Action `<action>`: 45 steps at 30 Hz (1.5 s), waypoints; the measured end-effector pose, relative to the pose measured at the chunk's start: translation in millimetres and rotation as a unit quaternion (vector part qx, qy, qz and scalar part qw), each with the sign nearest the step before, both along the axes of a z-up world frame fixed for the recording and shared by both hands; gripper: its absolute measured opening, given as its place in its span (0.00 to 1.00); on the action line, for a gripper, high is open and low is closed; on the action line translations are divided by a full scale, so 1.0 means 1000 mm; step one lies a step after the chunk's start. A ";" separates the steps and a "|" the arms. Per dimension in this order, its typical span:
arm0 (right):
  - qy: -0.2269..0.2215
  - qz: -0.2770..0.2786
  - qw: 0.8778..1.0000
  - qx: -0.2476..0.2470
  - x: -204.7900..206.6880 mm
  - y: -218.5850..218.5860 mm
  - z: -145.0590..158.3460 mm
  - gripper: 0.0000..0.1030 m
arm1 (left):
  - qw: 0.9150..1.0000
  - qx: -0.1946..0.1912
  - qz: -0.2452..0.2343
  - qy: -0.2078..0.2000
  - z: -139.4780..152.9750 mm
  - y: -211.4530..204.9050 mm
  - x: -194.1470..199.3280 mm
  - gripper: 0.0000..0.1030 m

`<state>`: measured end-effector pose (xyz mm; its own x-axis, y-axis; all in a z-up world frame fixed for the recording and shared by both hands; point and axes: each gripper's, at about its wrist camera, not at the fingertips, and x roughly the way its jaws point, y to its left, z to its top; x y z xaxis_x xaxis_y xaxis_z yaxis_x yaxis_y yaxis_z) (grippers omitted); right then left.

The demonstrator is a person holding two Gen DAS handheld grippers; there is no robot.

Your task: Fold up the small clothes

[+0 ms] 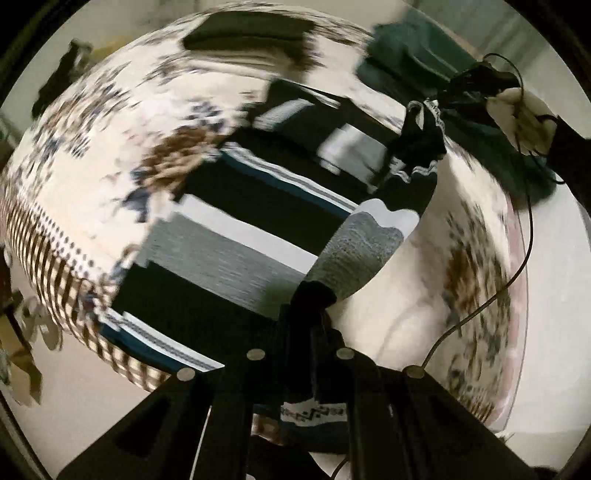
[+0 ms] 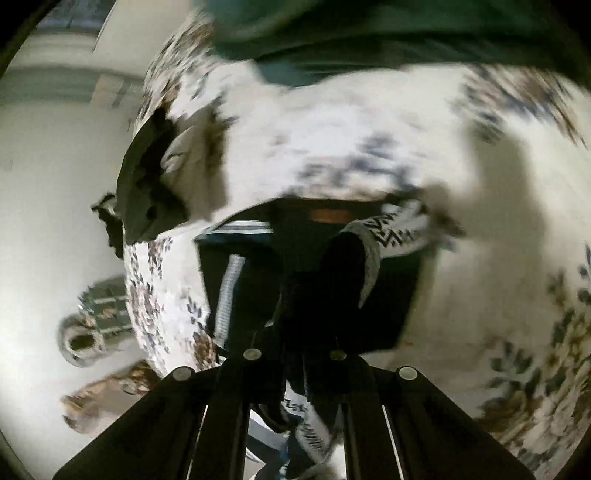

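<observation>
A striped garment (image 1: 236, 236) in black, white, grey and teal bands hangs stretched above the floral-cloth table (image 1: 92, 166). My left gripper (image 1: 312, 304) is shut on one bunched corner of it. In the left wrist view the right gripper (image 1: 424, 122) pinches the far corner, with a pale gloved hand (image 1: 517, 114) behind it. In the right wrist view my right gripper (image 2: 314, 295) is shut on the garment (image 2: 391, 295), whose patterned hem folds over the fingers. Both views are blurred by motion.
A folded black cloth (image 1: 247, 33) and a dark green cloth (image 1: 406, 48) lie at the table's far side; the right wrist view shows the same green cloth (image 2: 369, 33) and black cloth (image 2: 147, 184). A thin cable (image 1: 517, 266) trails across the table. Floor clutter (image 2: 81, 343) lies beyond the edge.
</observation>
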<state>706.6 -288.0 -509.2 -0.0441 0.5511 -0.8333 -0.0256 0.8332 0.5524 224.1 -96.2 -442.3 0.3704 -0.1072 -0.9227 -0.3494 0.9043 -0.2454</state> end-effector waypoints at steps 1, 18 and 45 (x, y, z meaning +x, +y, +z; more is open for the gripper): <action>-0.006 0.011 1.000 -0.008 0.002 0.027 0.005 0.06 | 1.000 -0.009 0.010 -0.001 -0.002 0.016 -0.002 0.06; 0.017 0.087 0.987 -0.134 0.012 0.300 -0.108 0.30 | 0.988 -0.128 0.061 0.065 -0.140 0.186 -0.015 0.25; 0.218 0.075 0.972 -0.052 -0.459 0.098 -0.187 0.08 | 0.977 -0.125 0.156 0.078 -0.128 0.186 -0.064 0.05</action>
<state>247.8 -190.4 -695.8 -0.4785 0.4255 -0.7681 0.0670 0.8899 0.4512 159.8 89.4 -570.1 0.2789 -0.2412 -0.9295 -0.6493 0.6659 -0.3676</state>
